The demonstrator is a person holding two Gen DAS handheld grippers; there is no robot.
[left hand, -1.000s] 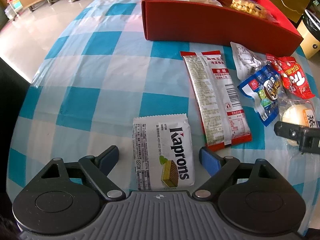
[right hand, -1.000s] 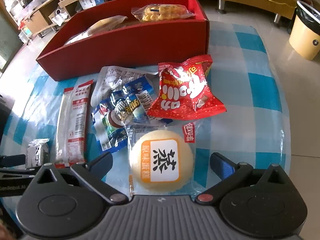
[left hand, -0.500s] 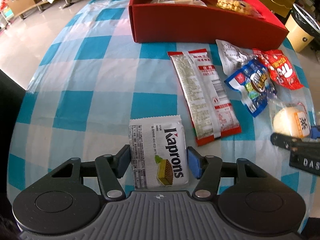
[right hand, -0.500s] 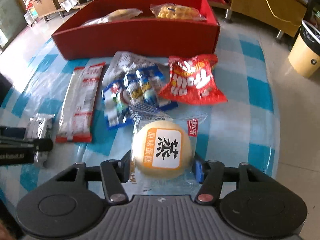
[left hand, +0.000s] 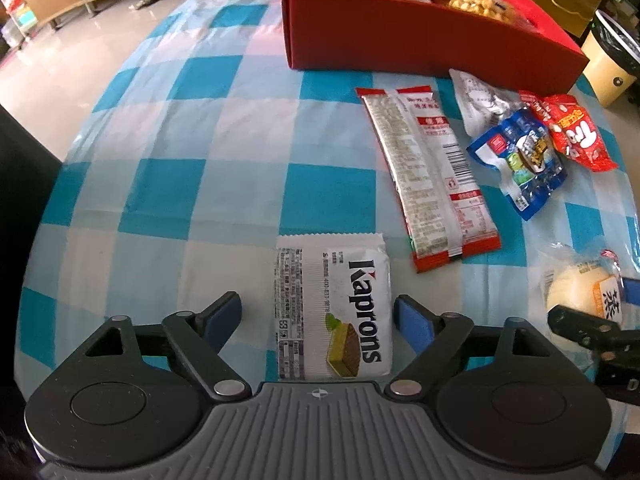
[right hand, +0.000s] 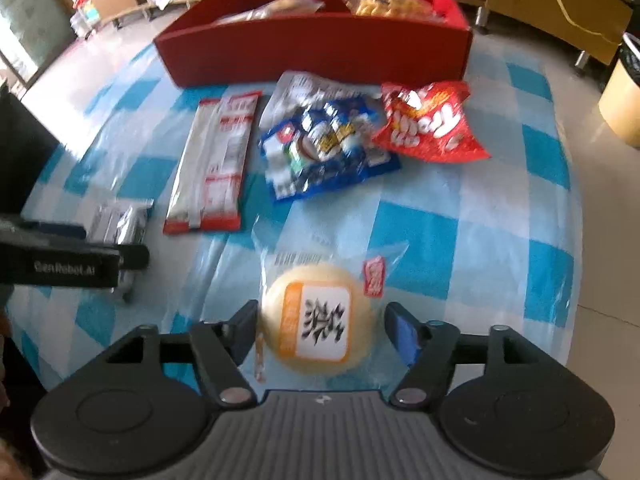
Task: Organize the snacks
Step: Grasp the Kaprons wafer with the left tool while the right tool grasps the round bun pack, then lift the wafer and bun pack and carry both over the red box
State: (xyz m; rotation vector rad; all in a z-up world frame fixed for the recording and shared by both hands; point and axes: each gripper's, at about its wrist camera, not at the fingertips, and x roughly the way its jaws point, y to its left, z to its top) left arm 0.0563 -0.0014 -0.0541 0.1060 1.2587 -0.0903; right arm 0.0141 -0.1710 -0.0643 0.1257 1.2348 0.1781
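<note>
- Nearest, left gripper [left hand: 318, 316] just reopened, jaws wide around wafer packet [left hand: 332, 306], pads clear of it.
- Right gripper [right hand: 320, 330] reopening too, round bun [right hand: 316, 322] between its jaws, right pad apart.
- Beyond the bun, long packet [right hand: 214, 164], blue bag [right hand: 324, 152], red bag [right hand: 430, 128].
- Farthest, red box [right hand: 312, 46].

Right wrist view motion-blurred, bin [right hand: 624, 96] cut off

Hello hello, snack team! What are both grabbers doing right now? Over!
Left gripper open, jaws just widened, Kaprons wafer pack between, unpinched. Right gripper open, jaws just widened around bun packet. Red box ahead, other snacks between.
</note>
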